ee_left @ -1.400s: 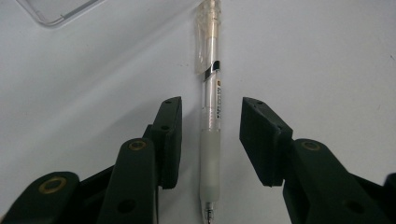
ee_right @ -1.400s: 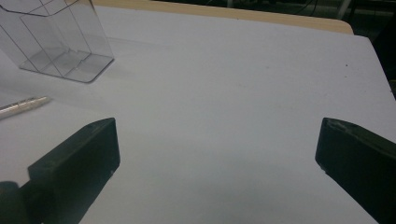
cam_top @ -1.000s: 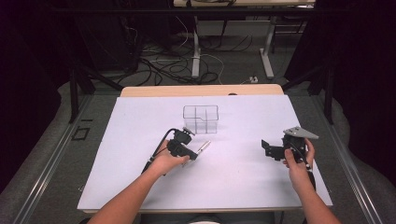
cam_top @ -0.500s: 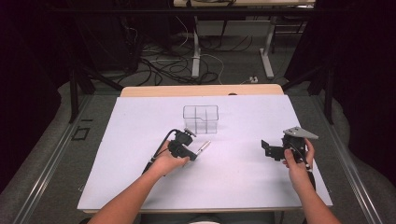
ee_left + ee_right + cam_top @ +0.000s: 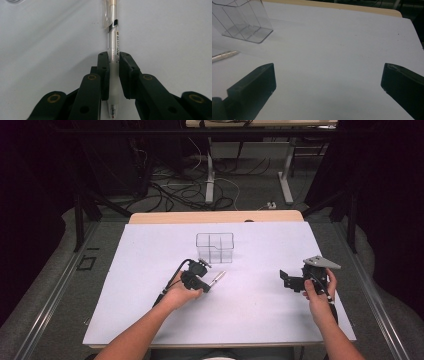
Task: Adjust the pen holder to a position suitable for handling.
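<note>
Clear plastic pen (image 5: 113,50), lying on the white table (image 5: 150,320), sits between the just-closing jaws of our left gripper (image 5: 113,58), pads pressing it; next we judge a lift toward the divided holder (image 5: 215,247).

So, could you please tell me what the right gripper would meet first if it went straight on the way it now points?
Probably the bare white sheet: the right gripper frames nothing else between its open jaws. The box and pen sit left of that line, though depth is hard to judge.
</note>
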